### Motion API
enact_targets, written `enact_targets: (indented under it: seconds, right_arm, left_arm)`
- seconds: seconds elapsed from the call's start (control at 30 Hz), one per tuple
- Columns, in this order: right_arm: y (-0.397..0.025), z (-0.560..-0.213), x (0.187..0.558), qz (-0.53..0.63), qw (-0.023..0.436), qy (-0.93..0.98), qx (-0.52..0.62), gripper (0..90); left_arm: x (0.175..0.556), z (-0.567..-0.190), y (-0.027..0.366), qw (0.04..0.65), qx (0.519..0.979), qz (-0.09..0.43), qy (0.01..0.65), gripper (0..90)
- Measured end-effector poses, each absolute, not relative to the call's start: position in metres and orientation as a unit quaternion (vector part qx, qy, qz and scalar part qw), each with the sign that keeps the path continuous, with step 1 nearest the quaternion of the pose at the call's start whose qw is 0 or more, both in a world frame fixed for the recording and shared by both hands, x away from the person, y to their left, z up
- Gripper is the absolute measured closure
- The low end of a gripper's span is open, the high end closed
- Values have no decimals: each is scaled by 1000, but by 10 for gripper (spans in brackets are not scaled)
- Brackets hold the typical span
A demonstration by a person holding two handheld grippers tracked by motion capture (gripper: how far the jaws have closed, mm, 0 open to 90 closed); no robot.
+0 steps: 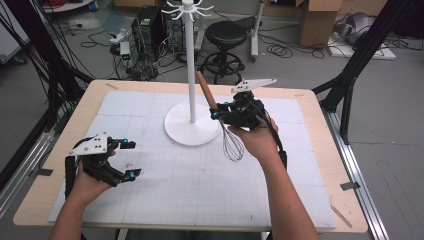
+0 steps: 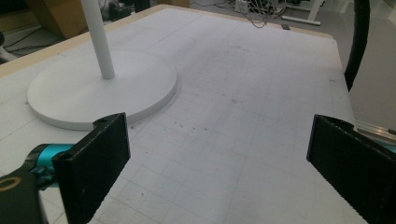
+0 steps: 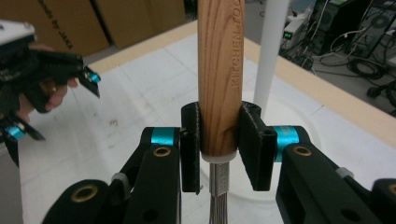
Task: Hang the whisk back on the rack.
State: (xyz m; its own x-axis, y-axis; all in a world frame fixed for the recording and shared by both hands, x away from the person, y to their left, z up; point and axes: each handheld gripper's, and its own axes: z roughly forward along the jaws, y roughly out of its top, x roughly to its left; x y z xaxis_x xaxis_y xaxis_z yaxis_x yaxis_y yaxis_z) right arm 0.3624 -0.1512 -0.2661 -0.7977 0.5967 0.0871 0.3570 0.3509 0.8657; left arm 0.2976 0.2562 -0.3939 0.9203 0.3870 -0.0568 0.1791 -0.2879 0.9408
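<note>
Whisk point(image 1: 227, 131) sits clamped in my right gripper point(image 3: 219, 149), its fingers point(image 3: 254, 144) pressed on both sides of the wooden handle just above the metal collar. I hold it in the air, handle tilted up toward the white stand point(image 1: 191, 75), wire loops hanging down over the gridded worktop point(image 1: 200, 190). The stand's round base point(image 2: 100, 91) lies just beyond. My left gripper point(image 2: 219, 163) rests low near the worktop's left edge, fingers point(image 2: 95, 161) spread wide with nothing between them.
</note>
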Motion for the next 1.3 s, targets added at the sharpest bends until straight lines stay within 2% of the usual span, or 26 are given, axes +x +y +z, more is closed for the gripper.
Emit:
enact_targets:
  seconds: [0.63, 1.3]
  right_arm:
    - [-172, -212, 385, 516, 117, 816, 232, 709]
    - [-185, -173, 408, 530, 155, 795, 252, 710]
  left_arm:
    - [298, -395, 255, 565, 801, 88, 178, 66]
    - [299, -397, 255, 564, 802, 87, 179, 66]
